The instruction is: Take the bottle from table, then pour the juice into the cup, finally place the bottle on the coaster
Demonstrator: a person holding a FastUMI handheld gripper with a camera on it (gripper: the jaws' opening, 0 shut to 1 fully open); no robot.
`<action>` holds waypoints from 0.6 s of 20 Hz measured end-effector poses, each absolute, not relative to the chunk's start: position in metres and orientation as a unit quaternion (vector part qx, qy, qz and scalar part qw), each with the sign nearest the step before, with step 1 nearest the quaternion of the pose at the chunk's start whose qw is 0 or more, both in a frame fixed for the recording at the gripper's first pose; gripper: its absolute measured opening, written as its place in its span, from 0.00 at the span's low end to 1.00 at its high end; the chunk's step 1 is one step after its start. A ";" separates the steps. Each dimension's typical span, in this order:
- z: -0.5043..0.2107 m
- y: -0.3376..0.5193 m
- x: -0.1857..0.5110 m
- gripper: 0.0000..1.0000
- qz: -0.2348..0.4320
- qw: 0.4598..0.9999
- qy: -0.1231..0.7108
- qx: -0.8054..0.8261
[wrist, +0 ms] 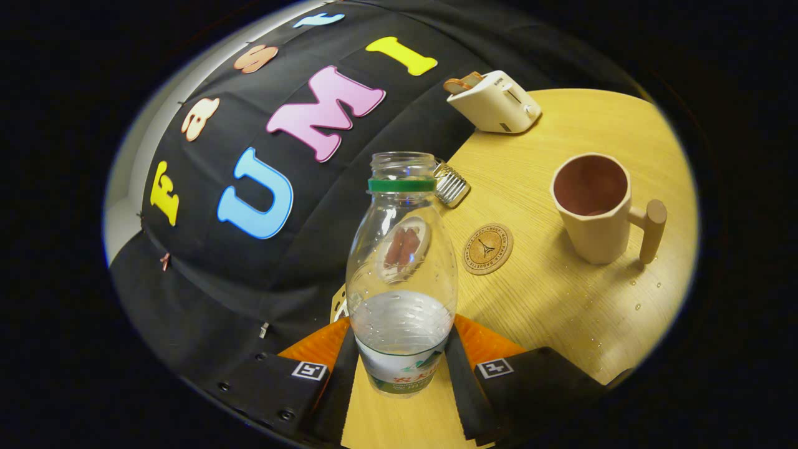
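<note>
Clear bottle (402, 274) clamped upright in the claw (402, 368); pouring comes next, tipping into the cup (592, 209) beyond the coaster (487, 249).

The gripper (402, 362) seems clamped on the uncapped bottle (402, 274) at lower centre; coaster (487, 249) and cup (592, 209) sit to its right.

I logged square coded tags (310, 370) on the gripper (402, 340), both fingers pressing the bottle (402, 274). Lettering ringing the coaster (487, 249), right of the bottle, was illegible.

Warm bright light, soft shadows, sharp centre, perhaps blurred bowed edges.
</note>
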State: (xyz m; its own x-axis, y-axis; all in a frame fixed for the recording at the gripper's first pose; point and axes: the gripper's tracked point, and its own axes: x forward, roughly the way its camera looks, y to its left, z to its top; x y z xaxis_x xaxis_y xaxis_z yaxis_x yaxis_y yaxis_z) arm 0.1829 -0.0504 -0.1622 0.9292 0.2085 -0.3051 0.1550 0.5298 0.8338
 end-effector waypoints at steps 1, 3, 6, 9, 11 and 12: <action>-0.165 -0.053 0.184 0.72 0.011 0.848 0.190 0.495; -0.172 -0.059 0.183 0.72 -0.001 0.832 0.195 0.519; -0.179 -0.066 0.184 0.72 -0.017 0.808 0.199 0.555; -0.185 -0.074 0.184 0.72 -0.034 0.787 0.202 0.582; -0.189 -0.078 0.185 0.72 -0.041 0.773 0.210 0.598; -0.190 -0.080 0.186 0.72 -0.044 0.768 0.212 0.603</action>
State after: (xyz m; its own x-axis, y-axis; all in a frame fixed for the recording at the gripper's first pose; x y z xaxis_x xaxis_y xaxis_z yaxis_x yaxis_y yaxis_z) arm 0.1860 -0.0798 -0.1904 0.9061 0.1887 -0.3787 0.3231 0.2692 0.9072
